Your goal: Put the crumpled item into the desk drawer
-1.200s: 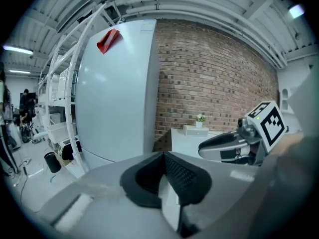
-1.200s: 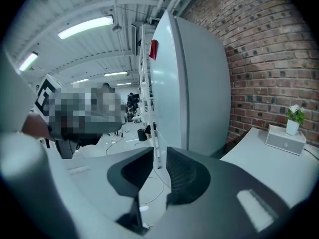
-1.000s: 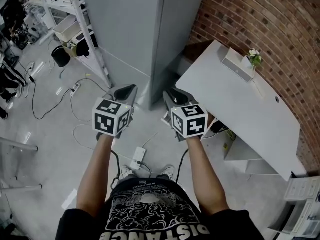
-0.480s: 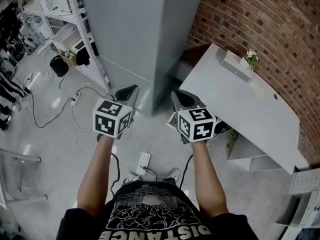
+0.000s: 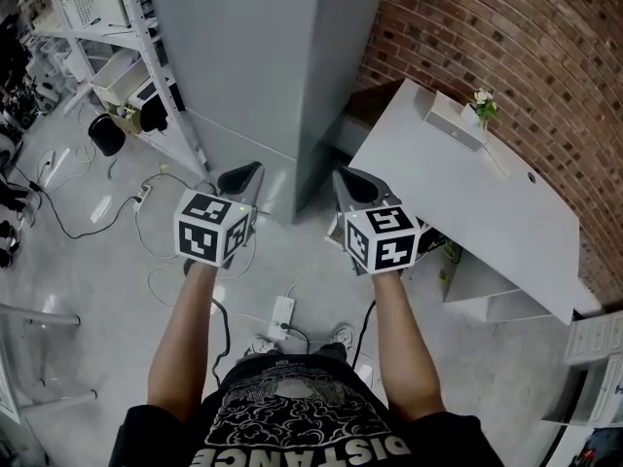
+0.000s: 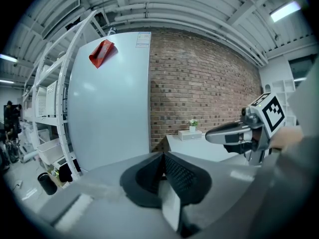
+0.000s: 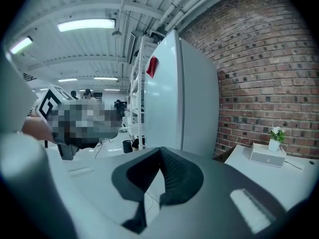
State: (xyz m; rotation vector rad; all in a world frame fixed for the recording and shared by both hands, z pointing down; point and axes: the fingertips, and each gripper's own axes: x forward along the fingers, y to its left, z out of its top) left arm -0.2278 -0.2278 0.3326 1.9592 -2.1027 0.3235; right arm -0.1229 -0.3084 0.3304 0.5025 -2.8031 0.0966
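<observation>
White shelving (image 5: 107, 27) fills the far left of the room, with a black bin (image 5: 102, 134) at its foot and a power strip (image 5: 280, 311) on the bare floor nearer the person. The left tool (image 5: 251, 171) is held in the air over that floor, its jaws pressed together on nothing. Ahead stands a tall grey cabinet (image 5: 263, 56). It carries a red tag (image 6: 102, 53) and a paper label beside it, whose print is too small to read. The right tool (image 5: 348, 181) hangs level with the left one; its jaws have just been closing and now meet, with nothing between them.

Further right, a white desk (image 5: 458, 193) stands against the brick wall (image 5: 526, 47). A white box (image 5: 453, 123) and a small plant (image 5: 481, 103) sit near its back edge. Under its front edge is a white drawer unit (image 5: 482, 285), probably where the drawer is.

The crumpled item shows in no view, neither on the desk nor in either tool. If it is paper or cloth it should be light, soft and springy. It would be best pinched across its bulk or a raised fold, with the jaws opened first.

The only readable writing is the shirt print, upside down, which seems to say "DISTANCE".
</observation>
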